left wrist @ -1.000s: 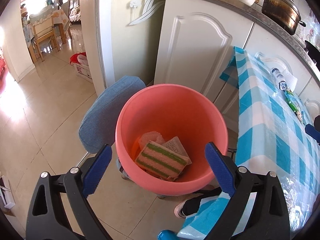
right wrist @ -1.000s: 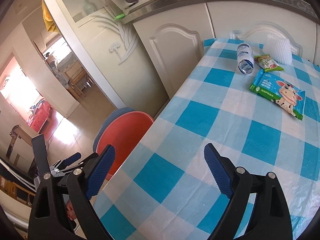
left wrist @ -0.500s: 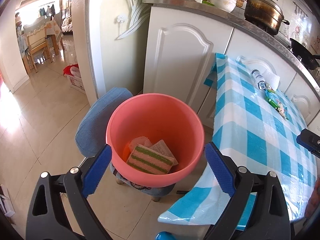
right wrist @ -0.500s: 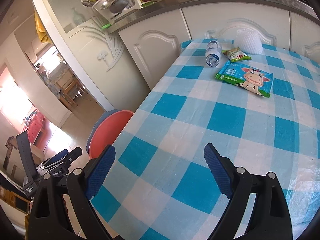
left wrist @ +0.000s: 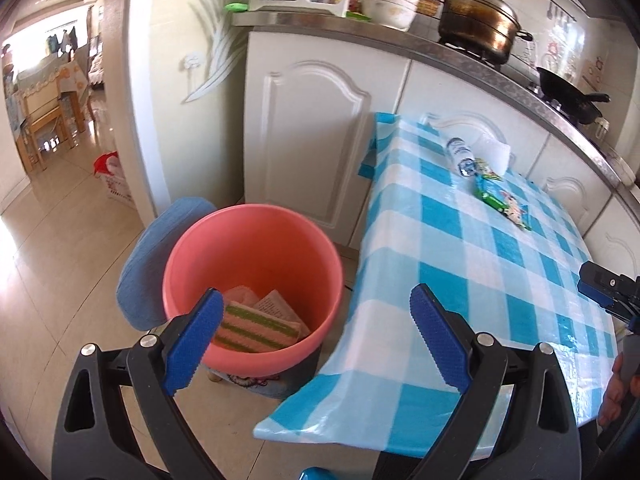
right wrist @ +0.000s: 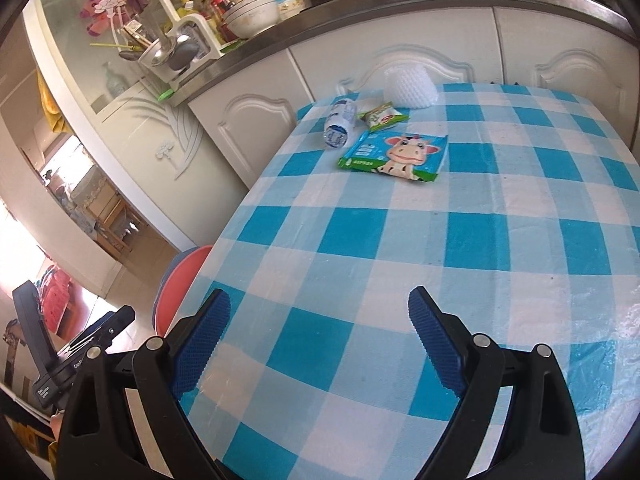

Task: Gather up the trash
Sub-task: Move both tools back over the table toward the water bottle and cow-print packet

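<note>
A pink bin (left wrist: 256,240) stands on a blue stool beside the table and holds a striped sponge (left wrist: 256,328) and paper scraps. My left gripper (left wrist: 316,340) is open and empty, above the bin's near rim and the table corner. My right gripper (right wrist: 320,340) is open and empty over the near part of the blue checked table (right wrist: 400,240). At the table's far end lie a plastic bottle (right wrist: 340,124), a small green wrapper (right wrist: 384,116), a cow-print packet (right wrist: 396,156) and a white foam net (right wrist: 410,88). The bin's rim shows in the right wrist view (right wrist: 180,280).
White kitchen cabinets (left wrist: 312,140) and a counter with pots (left wrist: 476,24) run behind the table. A blue stool cushion (left wrist: 152,248) sticks out left of the bin. A doorway (left wrist: 52,100) opens to the left onto tiled floor.
My left gripper has pulled back and turned right, away from the bin toward the table. My right gripper has moved back over the table, so the far trash shows more centred.
</note>
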{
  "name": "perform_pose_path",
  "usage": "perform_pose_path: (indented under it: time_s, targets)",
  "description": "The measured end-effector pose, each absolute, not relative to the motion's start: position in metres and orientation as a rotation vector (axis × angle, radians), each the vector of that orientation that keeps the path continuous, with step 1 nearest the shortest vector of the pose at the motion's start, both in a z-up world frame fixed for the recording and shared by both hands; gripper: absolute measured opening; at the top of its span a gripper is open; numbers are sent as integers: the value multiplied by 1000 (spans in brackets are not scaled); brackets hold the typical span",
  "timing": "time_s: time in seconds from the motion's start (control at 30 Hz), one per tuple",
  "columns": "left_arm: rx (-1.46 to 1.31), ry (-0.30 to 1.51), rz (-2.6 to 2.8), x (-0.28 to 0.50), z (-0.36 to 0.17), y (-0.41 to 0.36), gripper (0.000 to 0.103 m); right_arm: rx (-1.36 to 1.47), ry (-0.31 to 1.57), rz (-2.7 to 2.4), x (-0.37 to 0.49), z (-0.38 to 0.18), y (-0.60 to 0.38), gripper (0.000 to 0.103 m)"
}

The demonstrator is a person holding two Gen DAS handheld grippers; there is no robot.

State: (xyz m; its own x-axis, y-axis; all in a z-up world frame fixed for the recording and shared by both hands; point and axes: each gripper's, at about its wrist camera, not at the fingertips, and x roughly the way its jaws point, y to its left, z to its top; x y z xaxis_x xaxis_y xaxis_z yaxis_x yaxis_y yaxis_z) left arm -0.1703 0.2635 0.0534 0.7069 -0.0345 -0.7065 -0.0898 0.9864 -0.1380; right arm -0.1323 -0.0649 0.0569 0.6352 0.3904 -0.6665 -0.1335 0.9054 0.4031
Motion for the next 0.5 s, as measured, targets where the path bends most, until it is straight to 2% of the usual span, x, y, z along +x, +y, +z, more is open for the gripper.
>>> perform_pose_path:
  time_s: [0.5]
  targets:
    - [-37, 761, -105, -118, 81, 183, 95, 404, 796, 178, -121, 52, -150, 90]
